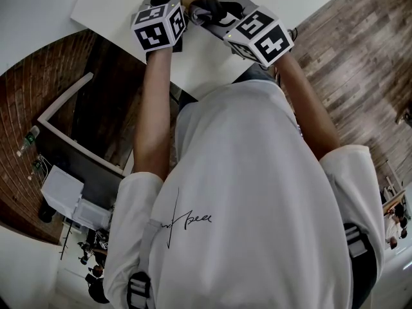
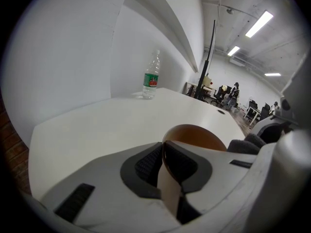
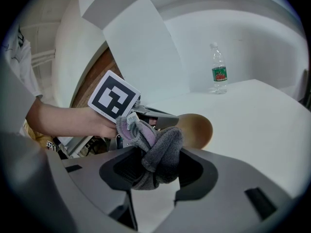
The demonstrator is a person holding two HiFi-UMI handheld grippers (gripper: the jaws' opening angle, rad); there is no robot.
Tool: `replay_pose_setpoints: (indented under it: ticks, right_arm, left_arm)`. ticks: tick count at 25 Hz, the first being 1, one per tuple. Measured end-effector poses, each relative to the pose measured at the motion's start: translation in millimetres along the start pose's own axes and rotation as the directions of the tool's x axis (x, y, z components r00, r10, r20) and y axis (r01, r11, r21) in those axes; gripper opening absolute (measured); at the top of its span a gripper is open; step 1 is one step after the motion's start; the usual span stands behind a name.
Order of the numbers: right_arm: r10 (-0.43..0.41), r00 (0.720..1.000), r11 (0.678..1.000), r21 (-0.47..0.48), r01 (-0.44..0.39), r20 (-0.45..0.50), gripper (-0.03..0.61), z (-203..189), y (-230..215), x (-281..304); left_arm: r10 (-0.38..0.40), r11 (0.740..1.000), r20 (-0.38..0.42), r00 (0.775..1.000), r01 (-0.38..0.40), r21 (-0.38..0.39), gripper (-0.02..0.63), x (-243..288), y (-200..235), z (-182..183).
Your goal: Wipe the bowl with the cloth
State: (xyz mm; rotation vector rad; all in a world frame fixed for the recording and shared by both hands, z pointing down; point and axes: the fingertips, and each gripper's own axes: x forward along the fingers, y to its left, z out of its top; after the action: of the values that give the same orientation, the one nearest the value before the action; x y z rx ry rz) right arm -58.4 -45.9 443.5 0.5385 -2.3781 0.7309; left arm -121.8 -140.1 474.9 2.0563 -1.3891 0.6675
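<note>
Left claw [image 2: 164,168] state: jaws partly closed and clamped on the wall of the bowl [image 2: 195,137]; one dark pad lies on the outer face, the other on the inner face, with the rim standing edge-on between them.
Bowl position: held in the left claw, raised off the tabletop [image 2: 97,125]. The brown body extends forward and to the right of the pads.
Right claw [image 3: 155,168] state: jaws closed part-way on the cloth [image 3: 161,148]; both pads press into the fabric.
Cloth position: bunched between the right claw's jaws. A grey and purple wad projects forward and upward past the pads.
Bowl relative to right claw: directly ahead, just beyond the cloth and slightly to the right. The cloth overlaps the bowl's near edge in the right claw view; contact cannot be confirmed.
Claw-to-claw relation: the left claw sits ahead and to the left of the right claw, with its marker cube [image 3: 114,95] above the hand [image 3: 90,126] gripping it. In the head view both claws are close together over the tabletop edge.
Bottle [image 2: 151,79]: clear, green label, upright on the tabletop, well ahead of both claws and near the white wall.
Tabletop: white, extending forward from both claws.
</note>
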Motion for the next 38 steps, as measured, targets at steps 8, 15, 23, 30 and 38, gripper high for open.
replay_pose_setpoints:
  ticks: [8,15,23,30,38]
  right_arm:
    - [0.021,1.000,1.000,0.022,-0.021,0.010,0.181,0.3,-2.2,-2.0]
    - [0.041,0.999,0.999,0.030,-0.041,0.000,0.181,-3.2,-8.7,-7.6]
    - [0.075,0.997,0.997,0.012,-0.075,-0.028,0.181,-3.3,-17.5,-13.7]
    - [0.095,0.994,0.995,-0.007,-0.095,-0.052,0.181,-4.6,-24.7,-18.6]
    - [0.106,0.992,0.994,-0.019,-0.107,-0.063,0.181,-5.1,-30.7,-21.5]
  left_arm:
    - [0.000,1.000,-0.009,1.000,0.000,-0.001,0.040,-0.1,0.9,-0.4]
    - [-0.006,1.000,-0.015,1.000,0.007,0.012,0.040,0.1,-2.7,2.0]
    - [-0.005,1.000,-0.021,1.000,0.006,0.031,0.040,-0.2,-3.2,3.6]
    - [-0.003,0.999,-0.025,1.000,0.004,0.036,0.041,0.8,-5.6,3.5]
    - [0.003,0.999,-0.029,1.000,-0.002,0.041,0.041,1.2,-6.1,2.4]
